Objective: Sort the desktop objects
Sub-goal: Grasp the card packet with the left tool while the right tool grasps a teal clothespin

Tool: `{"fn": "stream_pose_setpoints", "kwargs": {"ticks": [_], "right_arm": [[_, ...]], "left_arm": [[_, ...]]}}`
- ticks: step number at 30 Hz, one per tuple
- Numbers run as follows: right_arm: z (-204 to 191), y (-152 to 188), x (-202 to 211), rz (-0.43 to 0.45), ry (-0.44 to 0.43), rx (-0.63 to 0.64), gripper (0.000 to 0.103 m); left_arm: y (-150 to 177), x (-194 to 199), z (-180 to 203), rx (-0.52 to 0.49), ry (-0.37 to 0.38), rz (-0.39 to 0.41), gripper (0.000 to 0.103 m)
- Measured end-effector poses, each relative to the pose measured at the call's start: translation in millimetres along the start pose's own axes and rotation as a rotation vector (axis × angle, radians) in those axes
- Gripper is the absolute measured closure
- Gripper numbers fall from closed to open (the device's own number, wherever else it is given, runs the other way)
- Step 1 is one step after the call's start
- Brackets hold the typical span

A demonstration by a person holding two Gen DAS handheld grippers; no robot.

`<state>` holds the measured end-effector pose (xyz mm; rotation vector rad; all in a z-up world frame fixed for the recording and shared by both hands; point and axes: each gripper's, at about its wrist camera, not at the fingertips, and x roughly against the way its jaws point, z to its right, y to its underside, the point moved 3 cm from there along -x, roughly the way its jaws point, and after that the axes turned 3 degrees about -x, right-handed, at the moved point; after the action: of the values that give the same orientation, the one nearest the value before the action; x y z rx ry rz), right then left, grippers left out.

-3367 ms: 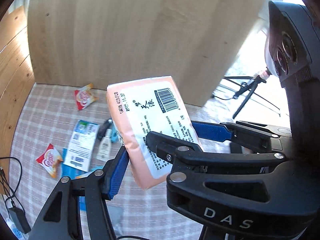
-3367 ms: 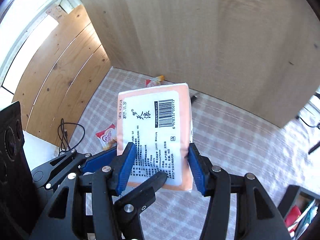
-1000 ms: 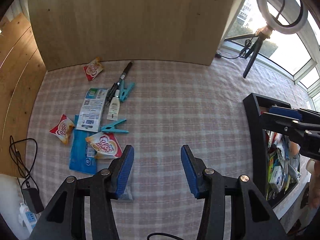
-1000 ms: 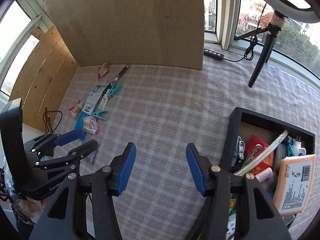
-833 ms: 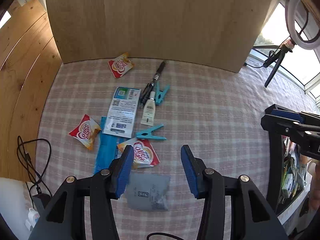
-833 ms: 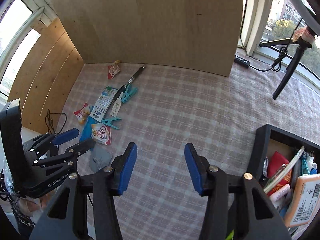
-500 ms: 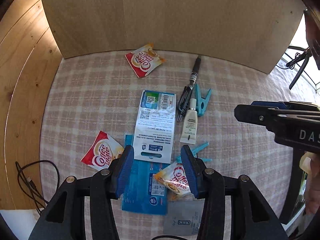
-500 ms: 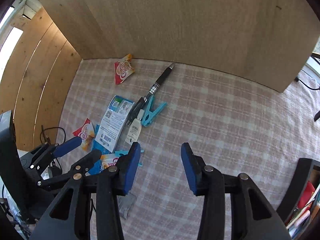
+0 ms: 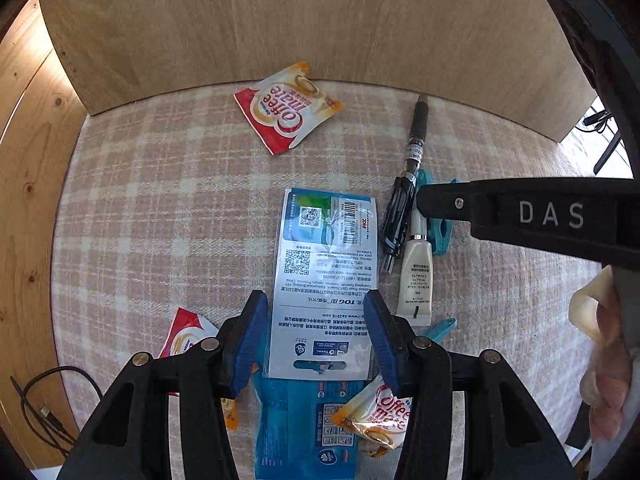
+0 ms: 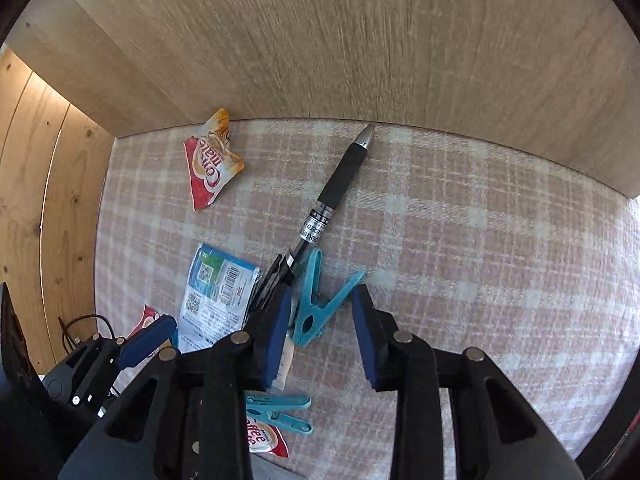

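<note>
The left gripper hangs low over the checked tablecloth with its blue-padded jaws spread wide, one on either side of the near end of a white and blue printed packet, which lies flat between them; whether the pads touch it cannot be told. A longer blue packet lies under the near end of that white one. The right gripper is also spread, holding nothing, and straddles a teal clothes peg that lies on the cloth with its open prongs pointing far and right. Just left of the peg, a black pen runs diagonally toward the far wooden panel, its silver tip nearly reaching the panel's foot. In the left wrist view a small white tube lies alongside the pen's near end, just right of the white packet. A red Coffee-mate sachet sits at the far edge, near the panel and well apart from the other items. A second sachet lies at the near left, partly hidden by the left gripper's finger, and a third rests near the right finger, overlapping the blue packet. A second teal peg lies near the right gripper's body. A black cable curls at the near left, off the cloth.
</note>
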<state>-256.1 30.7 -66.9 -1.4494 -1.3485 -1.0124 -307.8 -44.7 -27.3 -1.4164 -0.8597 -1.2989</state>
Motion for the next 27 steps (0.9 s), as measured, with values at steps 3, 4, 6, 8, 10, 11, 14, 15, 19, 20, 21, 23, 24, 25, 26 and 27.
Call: {"fn": "stream_pose_setpoints", "kwargs": {"ticks": [3, 4, 6, 8, 10, 11, 14, 15, 19, 20, 21, 23, 24, 25, 26, 27], "right_arm": [[-3.5, -3.0, -2.4, 0.005, 0.024, 0.01, 0.076], [-3.0, -3.1, -2.0, 0.004, 0.026, 0.015, 0.076], [-0.1, -3.2, -0.6, 0.004, 0.044, 0.019, 0.076], [3.3, -3.6, 0.5, 0.003, 0.045, 0.011, 0.078], [2.9, -2.4, 0.1, 0.0, 0.043, 0.009, 0.078], [0.5, -1.2, 0.0, 0.004, 0.054, 0.023, 0.078], [-9.4, 4.7, -1.4, -0.003, 0.085, 0.075, 0.078], [-11.5, 6.5, -2.2, -0.011, 0.081, 0.084, 0.078], [-13.7, 11.5, -1.4, -0.005, 0.101, 0.117, 0.083], [-13.1, 12.4, -1.0, -0.007, 0.097, 0.116, 0.083], [-12.4, 13.2, -0.5, -0.009, 0.092, 0.114, 0.083], [-10.8, 15.0, 1.4, -0.01, 0.081, 0.107, 0.083], [-10.6, 16.2, 2.9, -0.009, 0.075, 0.108, 0.083], [-10.5, 17.4, 4.4, -0.008, 0.073, 0.111, 0.083], [-10.2, 18.6, 6.3, -0.005, 0.07, 0.112, 0.083], [-9.9, 19.9, 8.6, -0.005, 0.062, 0.11, 0.083]], "left_arm": [[-2.5, -3.1, 3.5, -0.007, -0.008, 0.004, 0.051], [-7.0, -4.9, 4.8, -0.007, -0.009, 0.006, 0.05], [-11.2, -6.2, 6.2, -0.006, -0.01, 0.007, 0.05], [-15.5, -7.6, 8.8, -0.019, -0.007, 0.011, 0.051], [-20.1, -11.7, 15.0, -0.033, -0.011, 0.006, 0.051], [-22.1, -14.8, 19.9, -0.036, -0.011, 0.003, 0.05], [-22.1, -18.8, 30.8, -0.056, -0.032, 0.005, 0.049], [-21.2, -18.3, 36.5, -0.062, -0.034, 0.005, 0.05], [-21.6, -18.4, 45.0, -0.059, -0.035, 0.009, 0.052], [-21.9, -18.8, 45.4, -0.053, -0.032, 0.009, 0.052], [-21.7, -18.6, 45.0, -0.048, -0.03, 0.009, 0.052], [-20.7, -17.7, 40.2, -0.035, -0.03, 0.014, 0.052], [-19.4, -15.8, 35.1, -0.029, -0.028, 0.017, 0.052], [-19.5, -13.7, 34.4, -0.021, -0.024, 0.02, 0.052], [-19.9, -11.6, 32.7, -0.011, -0.022, 0.024, 0.052], [-19.7, -8.8, 30.8, -0.001, -0.02, 0.029, 0.052]]}}
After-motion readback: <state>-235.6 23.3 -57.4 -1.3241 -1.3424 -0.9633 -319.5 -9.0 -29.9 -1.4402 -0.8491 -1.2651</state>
